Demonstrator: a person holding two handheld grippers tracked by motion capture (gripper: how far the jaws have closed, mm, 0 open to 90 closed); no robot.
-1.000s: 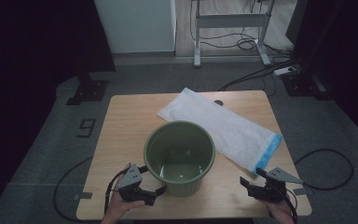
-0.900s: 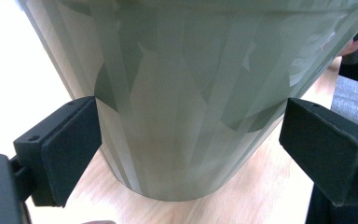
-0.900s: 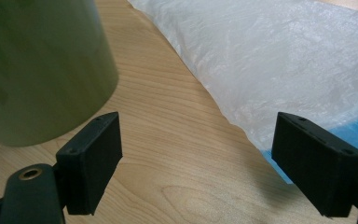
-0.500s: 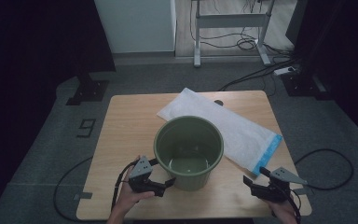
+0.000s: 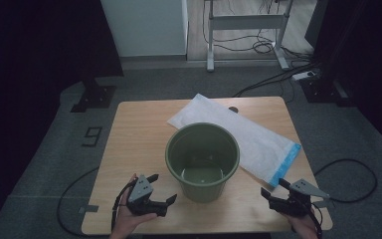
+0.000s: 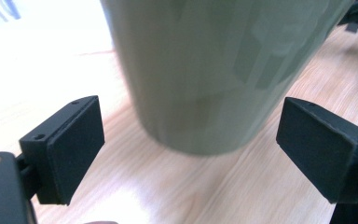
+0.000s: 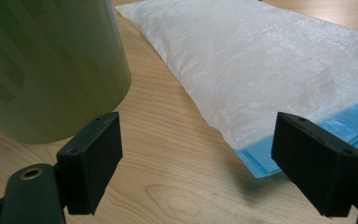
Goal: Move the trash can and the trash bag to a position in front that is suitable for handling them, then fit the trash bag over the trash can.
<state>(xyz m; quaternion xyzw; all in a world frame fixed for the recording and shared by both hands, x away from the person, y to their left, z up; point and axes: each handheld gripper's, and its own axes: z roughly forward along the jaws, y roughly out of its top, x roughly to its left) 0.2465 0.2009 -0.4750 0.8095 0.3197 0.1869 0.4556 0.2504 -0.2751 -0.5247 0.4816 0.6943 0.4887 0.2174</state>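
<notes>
Grey carpet and trailing cables surround a pale wooden table (image 5: pixel 129 149), which carries just two things. Largest is a white plastic bag (image 5: pixel 243 134) with a blue strip along one end, lying flat and slantwise across the far right part of the table. On the near side of it stands a green bucket (image 5: pixel 202 159), upright and open-topped, with nothing inside that I can make out; its far rim overlaps the bag's edge as seen from above.

At the near edge, the left gripper (image 5: pixel 155 198) rests on the table just beside the bucket's base, its jaws spread wide and pointed at the lower wall, not touching it. From its own camera the green wall (image 6: pixel 214 74) fills the gap between the jaws. Well apart at the near right corner, the right gripper (image 5: pixel 273 196) also has its jaws wide and holds nothing; ahead of it lies the bag's blue end (image 7: pixel 354 126).

Judging by its thin plastic look, the bucket should be light and fairly stiff, but smooth and rounded, so likely slippery against flat jaws. Its body looks too broad to span; pinching the rim's wall seems the safer hold.
</notes>
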